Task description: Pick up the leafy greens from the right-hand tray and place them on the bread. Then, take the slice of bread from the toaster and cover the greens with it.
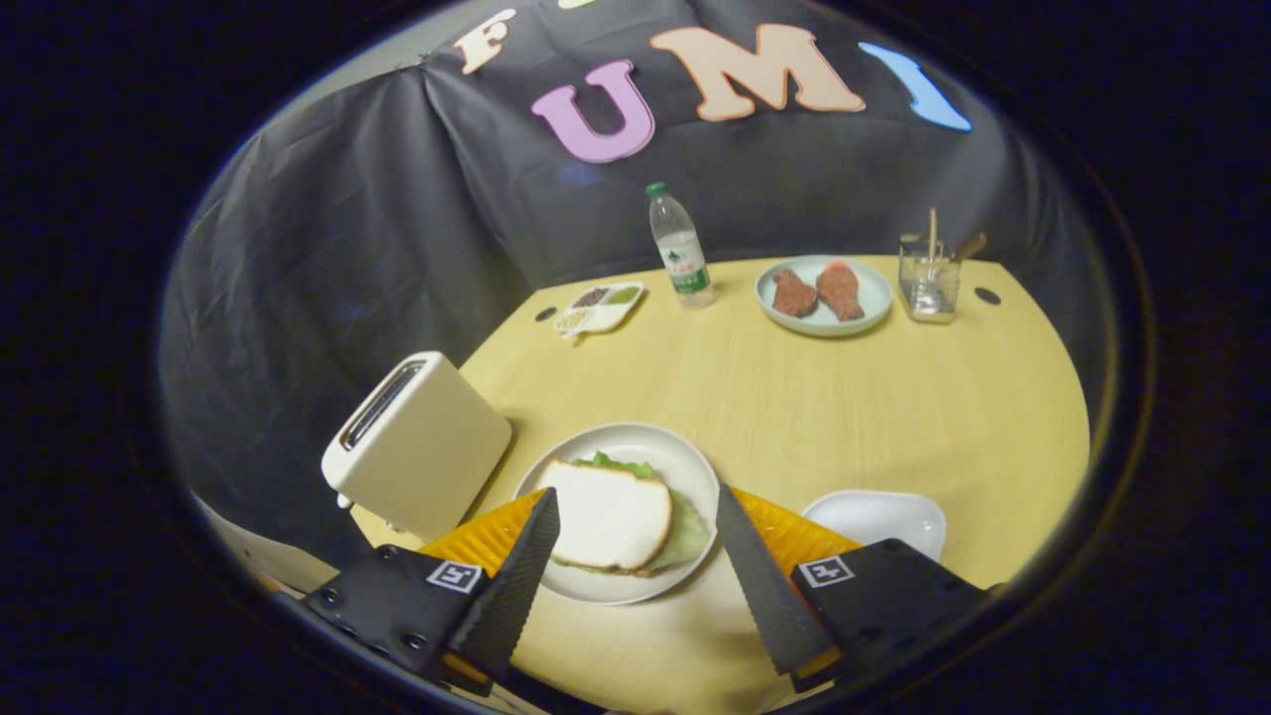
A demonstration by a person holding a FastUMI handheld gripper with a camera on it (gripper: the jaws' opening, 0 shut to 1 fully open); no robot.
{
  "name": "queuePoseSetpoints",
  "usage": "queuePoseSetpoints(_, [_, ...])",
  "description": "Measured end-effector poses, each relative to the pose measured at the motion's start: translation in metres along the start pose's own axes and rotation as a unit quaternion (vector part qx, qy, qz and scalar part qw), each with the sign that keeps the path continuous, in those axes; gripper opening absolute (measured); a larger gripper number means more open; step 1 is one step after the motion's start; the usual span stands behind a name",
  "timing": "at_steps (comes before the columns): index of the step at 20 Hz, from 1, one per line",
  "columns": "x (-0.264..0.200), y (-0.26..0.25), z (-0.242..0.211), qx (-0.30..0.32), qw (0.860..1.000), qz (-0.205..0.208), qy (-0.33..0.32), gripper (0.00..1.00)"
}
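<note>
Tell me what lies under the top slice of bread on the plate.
Under the top slice of bread green leafy greens stick out at its far and right edges, on the white plate. A bottom slice is mostly covered. The gripper jaws stand open, holding nothing.

The gripper [635, 556] has its two fingers spread wide with nothing in them. Between them sits a plate [685, 467] with a slice of bread [608, 513] on top of the leafy greens [687, 536]. The toaster [417, 444] stands to its left, a tray [874, 516] to its right. Far behind stand a bottle [680, 248], a plate of food [822, 295] and a glass [929, 278].
</note>
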State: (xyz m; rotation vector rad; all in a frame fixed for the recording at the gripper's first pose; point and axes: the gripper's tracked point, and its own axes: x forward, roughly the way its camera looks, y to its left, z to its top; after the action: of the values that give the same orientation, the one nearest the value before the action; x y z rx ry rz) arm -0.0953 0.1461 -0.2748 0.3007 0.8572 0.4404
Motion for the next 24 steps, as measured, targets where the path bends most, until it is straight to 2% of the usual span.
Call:
queuePoseSetpoints(4, [-0.036, -0.001, 0.043, -0.011, 0.997, -0.015, -0.068, 0.99])
queuePoseSetpoints(8, [-0.076, -0.009, 0.085, -0.027, 0.989, -0.048, -0.139, 0.99])
queuePoseSetpoints(13, [-0.128, -0.024, 0.127, -0.082, 0.961, -0.122, -0.234, 0.98])
queuePoseSetpoints(20, [-0.18, -0.04, 0.157, -0.094, 0.922, -0.201, -0.318, 0.98])
queuePoseSetpoints(24, [-0.19, -0.048, 0.163, -0.078, 0.913, -0.219, -0.335, 0.98])
